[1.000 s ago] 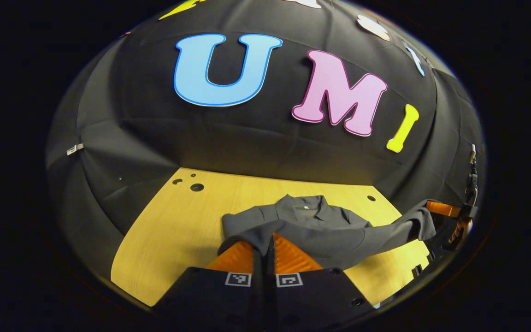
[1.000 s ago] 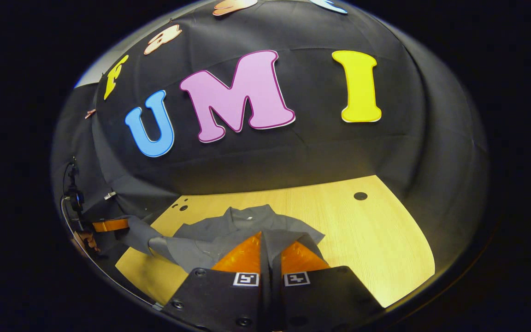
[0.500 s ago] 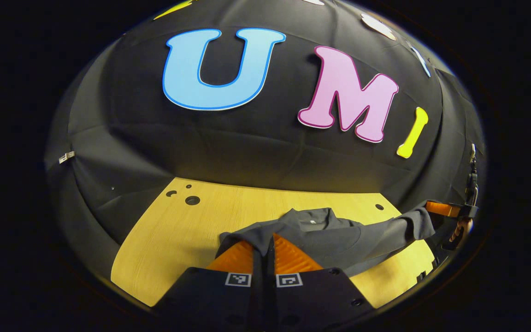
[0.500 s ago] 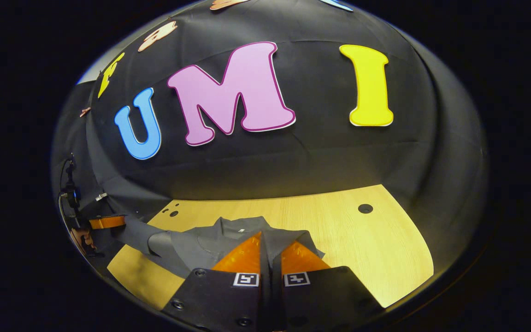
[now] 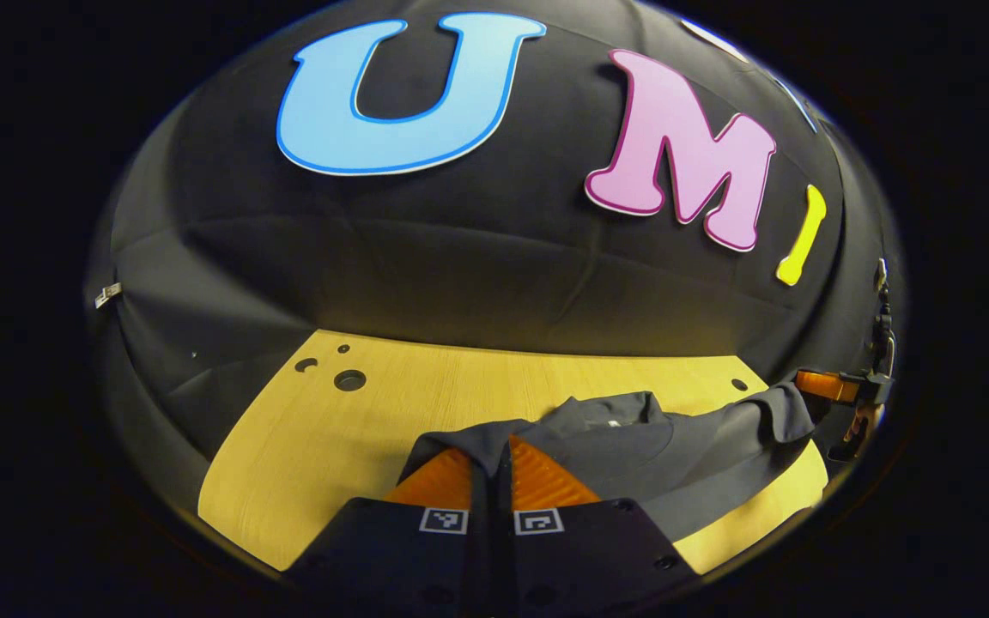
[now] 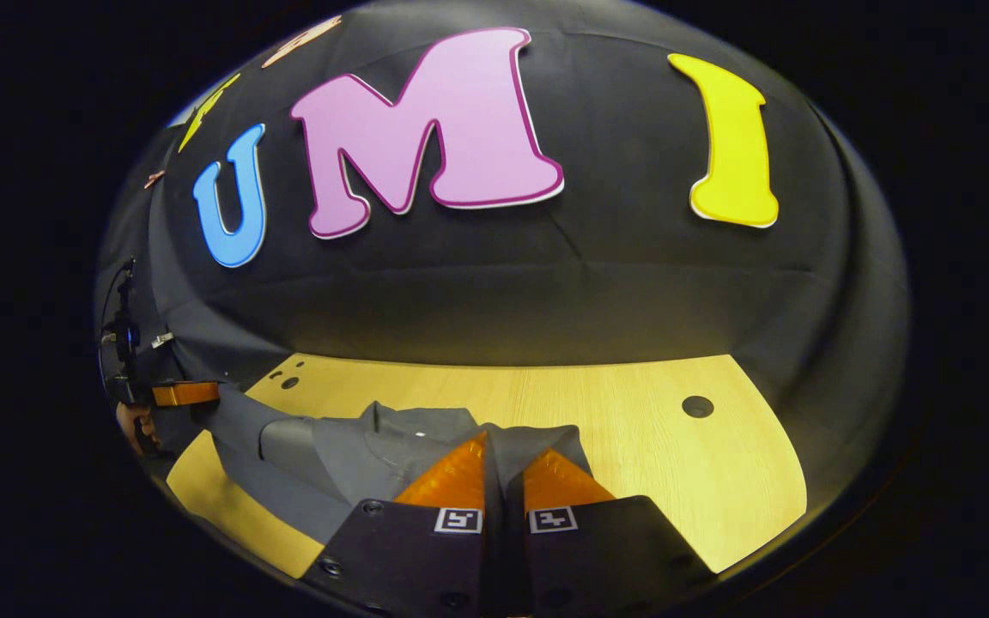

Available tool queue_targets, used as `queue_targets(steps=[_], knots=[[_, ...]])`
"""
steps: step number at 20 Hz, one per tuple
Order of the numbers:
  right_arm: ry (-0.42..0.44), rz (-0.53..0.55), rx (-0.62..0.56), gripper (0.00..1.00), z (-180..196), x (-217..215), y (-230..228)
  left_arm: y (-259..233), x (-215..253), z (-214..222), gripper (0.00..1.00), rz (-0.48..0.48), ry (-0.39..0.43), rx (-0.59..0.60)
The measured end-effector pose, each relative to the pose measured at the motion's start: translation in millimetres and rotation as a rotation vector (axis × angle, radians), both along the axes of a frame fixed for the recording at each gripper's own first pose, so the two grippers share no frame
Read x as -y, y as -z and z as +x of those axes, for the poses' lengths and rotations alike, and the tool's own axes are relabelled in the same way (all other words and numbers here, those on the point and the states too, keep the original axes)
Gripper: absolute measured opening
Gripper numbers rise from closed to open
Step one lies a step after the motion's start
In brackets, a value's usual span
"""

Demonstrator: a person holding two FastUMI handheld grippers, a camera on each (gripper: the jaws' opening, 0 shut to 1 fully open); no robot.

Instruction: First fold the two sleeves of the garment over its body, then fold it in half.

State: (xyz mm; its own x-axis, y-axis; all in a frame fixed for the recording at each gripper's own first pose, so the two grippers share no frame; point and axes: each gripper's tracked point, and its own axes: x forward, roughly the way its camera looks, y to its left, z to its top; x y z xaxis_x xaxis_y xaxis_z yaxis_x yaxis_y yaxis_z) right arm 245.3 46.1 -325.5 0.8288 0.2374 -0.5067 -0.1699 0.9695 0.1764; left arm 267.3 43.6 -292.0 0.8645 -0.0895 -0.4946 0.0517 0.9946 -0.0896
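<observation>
On the left, the left gripper (image 5: 491, 459) is pinching a corner of the dark grey shirt (image 5: 632, 442), both fingers closed tight on the cloth with a fold of it draping over the tips. The shirt is lying across the near middle of the wooden table (image 5: 306, 438), its collar (image 5: 610, 410) pointing toward the far wall, the fabric stretched in a raised band between the two tools. Moving right — the right gripper (image 6: 503, 463) is likewise clamped on its own corner of the shirt, cloth bunching between its fingers. In the right gripper view the far-off left gripper is showing at the left edge, with a hand (image 6: 130, 422) just below it.

This looks like the fold in half, with the lifted edge being carried toward the collar. To do it well, I'd say both corners want to be travelling level and at the same pace, keeping the cloth taut between them — then landing square on the far edge before either grip lets go.
</observation>
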Motion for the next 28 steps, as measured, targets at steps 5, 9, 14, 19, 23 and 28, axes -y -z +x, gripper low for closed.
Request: queue_targets(steps=[5,9,14,19,23,28], knots=[[0.009,-0.036,-0.045,0.05,23.0,0.2,46.6,41.8,-1.2,31.4,0.05,0.045,-0.008,-0.037],[0.035,-0.039,-0.097,0.05,33.5,0.0,82.9,75.8,1.8,51.2,0.05,0.105,-0.006,-0.082],[0.048,-0.058,-0.159,0.06,38.3,1.7,121.2,104.1,4.0,69.4,0.06,0.125,-0.009,-0.102],[0.034,-0.06,-0.224,0.12,32.2,1.6,148.8,132.5,-2.5,66.6,0.18,0.155,-0.037,-0.174],[0.063,-0.027,-0.25,0.32,29.0,7.5,150.6,135.2,-4.6,61.6,0.41,0.174,-0.041,-0.189],[0.077,0.033,-0.214,0.51,24.6,9.4,120.3,123.0,10.3,49.0,0.75,0.161,0.005,-0.173]])
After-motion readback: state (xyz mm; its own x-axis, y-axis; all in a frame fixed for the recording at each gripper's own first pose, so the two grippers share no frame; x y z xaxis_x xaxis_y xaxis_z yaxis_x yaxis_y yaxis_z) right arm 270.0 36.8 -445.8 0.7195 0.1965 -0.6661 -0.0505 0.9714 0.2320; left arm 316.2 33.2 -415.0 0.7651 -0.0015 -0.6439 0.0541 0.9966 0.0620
